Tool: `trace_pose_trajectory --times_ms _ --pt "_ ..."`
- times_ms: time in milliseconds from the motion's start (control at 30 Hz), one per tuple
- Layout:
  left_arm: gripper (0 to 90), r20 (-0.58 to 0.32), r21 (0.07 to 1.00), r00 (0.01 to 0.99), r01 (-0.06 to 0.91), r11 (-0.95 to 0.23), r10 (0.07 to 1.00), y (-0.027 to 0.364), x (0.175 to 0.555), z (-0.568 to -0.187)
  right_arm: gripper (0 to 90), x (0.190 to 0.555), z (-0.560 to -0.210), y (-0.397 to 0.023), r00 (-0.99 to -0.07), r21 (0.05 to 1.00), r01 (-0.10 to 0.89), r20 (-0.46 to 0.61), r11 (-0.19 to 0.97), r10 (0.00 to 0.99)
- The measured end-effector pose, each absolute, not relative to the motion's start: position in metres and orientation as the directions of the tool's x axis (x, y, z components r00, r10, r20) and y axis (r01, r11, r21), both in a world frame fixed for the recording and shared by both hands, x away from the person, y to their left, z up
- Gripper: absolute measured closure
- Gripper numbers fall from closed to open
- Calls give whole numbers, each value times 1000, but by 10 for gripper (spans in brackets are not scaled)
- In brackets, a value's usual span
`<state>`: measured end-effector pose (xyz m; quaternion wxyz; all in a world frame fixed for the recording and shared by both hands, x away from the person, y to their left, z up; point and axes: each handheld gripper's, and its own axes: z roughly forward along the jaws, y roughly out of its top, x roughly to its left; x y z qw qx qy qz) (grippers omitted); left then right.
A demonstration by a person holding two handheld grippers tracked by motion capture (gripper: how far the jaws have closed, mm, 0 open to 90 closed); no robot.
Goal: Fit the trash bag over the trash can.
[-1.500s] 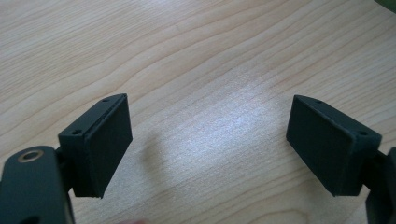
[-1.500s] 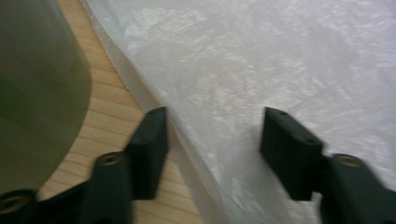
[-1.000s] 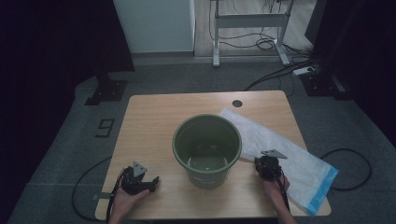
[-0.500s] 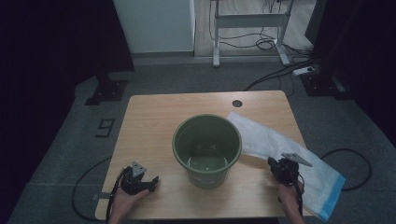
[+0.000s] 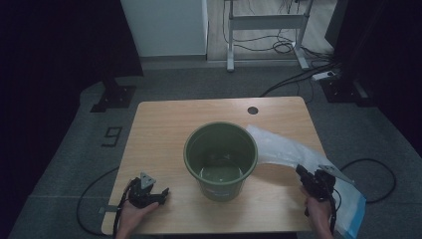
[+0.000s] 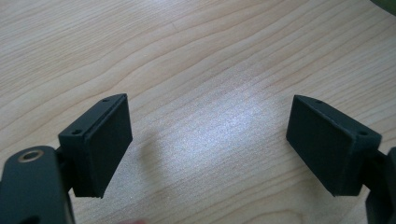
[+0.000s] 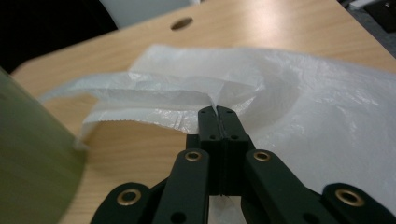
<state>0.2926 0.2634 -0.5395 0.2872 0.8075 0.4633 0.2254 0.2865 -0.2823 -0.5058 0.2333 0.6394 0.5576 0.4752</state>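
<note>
A green bucket (image 5: pixel 221 158) stands upright in the middle of the wooden table (image 5: pixel 164 124), and its blurred side (image 7: pixel 32 158) shows at the left of the right gripper view. A white plastic bag (image 5: pixel 288 154) with a blue end lies to the bucket's right and hangs over the table's right edge. My right gripper (image 5: pixel 307 180) at the front right is shut on a fold of the plastic bag (image 7: pixel 196 100) and lifts that edge off the wood. My left gripper (image 5: pixel 160 195) rests at the front left, open, with bare wood between its pads (image 6: pixel 105 144).
A round cable hole (image 5: pixel 253 110) sits near the table's far right edge. Cables trail from both grippers over the front edge. A white desk frame (image 5: pixel 263 22) and loose cables stand on the grey floor beyond the table.
My right gripper has moved right and a little up, dragging the bag's pinched edge with it, so the bag now hangs farther over the table's right edge. The left gripper stayed still.
</note>
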Motion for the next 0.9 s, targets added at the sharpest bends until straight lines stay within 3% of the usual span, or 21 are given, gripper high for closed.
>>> trace_pose_trajectory --times_ms 467,900 --pt "142 100 672 464 621 -404 880 264 293 -540 891 285 -488 -282 -101 856 415 381 -309 919" --pt "142 98 674 469 618 -405 878 262 294 -539 893 282 -419 -267 -192 907 256 388 -336 902"
